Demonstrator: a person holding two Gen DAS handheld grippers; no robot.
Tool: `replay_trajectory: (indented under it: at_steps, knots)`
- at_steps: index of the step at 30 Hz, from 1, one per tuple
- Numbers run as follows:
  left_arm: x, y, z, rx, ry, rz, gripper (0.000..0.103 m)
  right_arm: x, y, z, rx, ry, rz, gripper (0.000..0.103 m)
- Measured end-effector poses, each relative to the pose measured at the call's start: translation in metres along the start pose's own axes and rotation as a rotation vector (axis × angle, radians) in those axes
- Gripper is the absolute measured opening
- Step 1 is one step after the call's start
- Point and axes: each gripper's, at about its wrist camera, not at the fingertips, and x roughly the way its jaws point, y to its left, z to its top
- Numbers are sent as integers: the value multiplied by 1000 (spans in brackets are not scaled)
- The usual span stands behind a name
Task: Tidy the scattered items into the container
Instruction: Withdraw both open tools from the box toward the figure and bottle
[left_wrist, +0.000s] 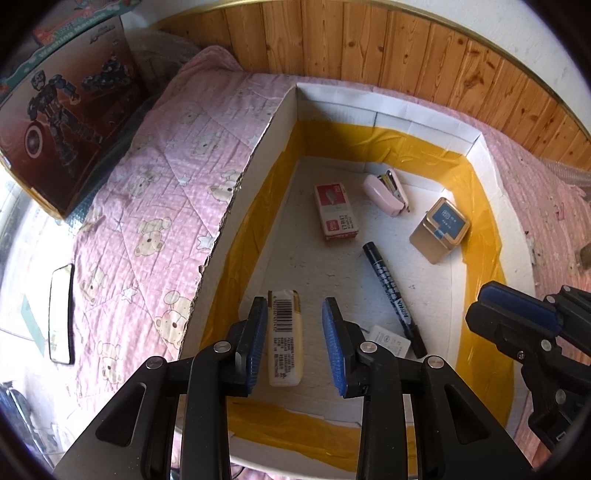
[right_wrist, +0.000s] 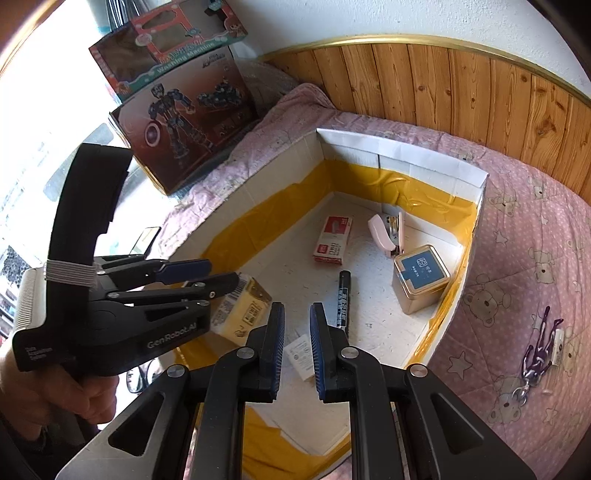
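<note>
Now, with the cream eraser (left_wrist: 286, 338) lying in the cardboard box (left_wrist: 384, 107) between my left gripper's (left_wrist: 295, 347) parted pads, I lift straight clear, right gripper (right_wrist: 297, 354) closed and empty.

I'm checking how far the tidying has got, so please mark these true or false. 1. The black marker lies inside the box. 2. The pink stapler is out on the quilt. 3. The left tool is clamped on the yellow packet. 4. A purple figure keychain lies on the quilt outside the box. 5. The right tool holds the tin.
1. True: the black marker lies on the floor of the box.
2. False: the pink stapler is inside the box, near its far wall.
3. False: the left tool is open above the yellow packet, its pads off it.
4. True: the purple figure keychain lies on the quilt.
5. False: the right tool is shut and empty; the tin sits in the box.
</note>
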Motion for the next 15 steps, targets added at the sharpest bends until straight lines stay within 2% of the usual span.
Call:
replay_trajectory:
  at_steps: [5, 9, 15]
  knots:
    - [-27, -11, 3, 9, -95, 5, 35, -25, 6, -4, -1, -44, 29, 16]
    - [-45, -19, 4, -15, -139, -47, 35, -44, 6, -9, 3, -76, 40, 16]
    - [-59, -32, 1, -39, -158, -127, 35, -77, -10, -20, 37, -123, 31, 17]
